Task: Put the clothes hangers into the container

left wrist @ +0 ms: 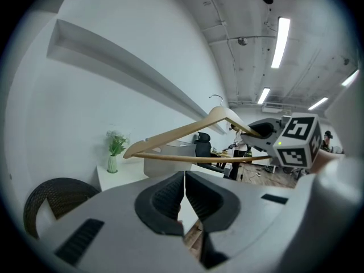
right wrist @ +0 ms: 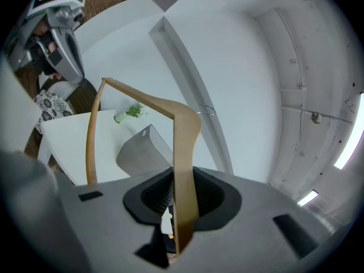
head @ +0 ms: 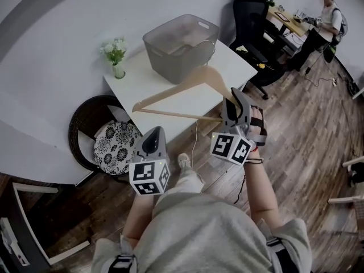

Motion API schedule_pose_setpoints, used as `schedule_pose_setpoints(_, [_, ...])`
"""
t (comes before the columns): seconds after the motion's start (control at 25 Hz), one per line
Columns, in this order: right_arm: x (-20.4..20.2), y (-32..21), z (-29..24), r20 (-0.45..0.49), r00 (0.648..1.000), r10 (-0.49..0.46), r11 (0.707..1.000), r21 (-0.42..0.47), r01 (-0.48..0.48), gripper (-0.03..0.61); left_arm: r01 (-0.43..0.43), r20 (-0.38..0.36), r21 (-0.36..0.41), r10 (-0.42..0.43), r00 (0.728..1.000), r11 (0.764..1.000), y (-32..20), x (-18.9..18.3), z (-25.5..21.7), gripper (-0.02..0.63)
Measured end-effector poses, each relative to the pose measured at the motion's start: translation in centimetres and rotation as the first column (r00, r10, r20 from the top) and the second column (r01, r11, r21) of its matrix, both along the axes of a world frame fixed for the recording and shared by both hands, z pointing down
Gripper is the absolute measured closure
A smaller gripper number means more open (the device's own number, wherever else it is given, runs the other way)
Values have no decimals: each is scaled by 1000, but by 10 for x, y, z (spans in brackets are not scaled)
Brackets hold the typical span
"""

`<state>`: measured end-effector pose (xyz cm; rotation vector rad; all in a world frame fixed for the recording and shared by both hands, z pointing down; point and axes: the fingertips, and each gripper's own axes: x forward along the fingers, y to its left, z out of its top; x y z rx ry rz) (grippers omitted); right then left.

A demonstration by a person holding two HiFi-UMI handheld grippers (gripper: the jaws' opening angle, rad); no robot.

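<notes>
A wooden clothes hanger [head: 182, 91] hangs in the air over the front edge of the white table [head: 227, 61]. My right gripper [head: 233, 100] is shut on its right arm; in the right gripper view the flat wooden arm [right wrist: 185, 169] stands pinched between the dark pads [right wrist: 211, 197]. My left gripper [head: 154, 132] hovers lower left of the hanger with its jaws shut and nothing in them [left wrist: 185, 195]. The grey plastic container [head: 181, 41] stands at the back of the table, beyond the hanger. In the left gripper view the hanger [left wrist: 187, 132] crosses in front of the container [left wrist: 162, 159].
A small vase of flowers [head: 115, 56] stands on the table's left corner. A dark wicker chair with a patterned cushion [head: 114, 142] sits left of the table. Black office chairs [head: 253, 16] and a person at a desk [head: 325, 17] are at the back right.
</notes>
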<state>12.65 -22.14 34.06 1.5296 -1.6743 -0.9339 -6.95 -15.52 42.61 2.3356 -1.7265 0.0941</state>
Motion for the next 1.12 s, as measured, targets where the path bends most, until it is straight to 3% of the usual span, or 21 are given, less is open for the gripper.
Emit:
schedule_pose_setpoints(0.64, [5,-169,-12,-34,999,6,1000,-23,-7,494,-3,-20,34,3,1000,999,-172,-5,-27,604])
schedule_pose_setpoints(1.12, [19,-259,-35,-48,999,17,1000,3,-17,494,14,21,52,-15,1000,999,-265,-9,-48,604])
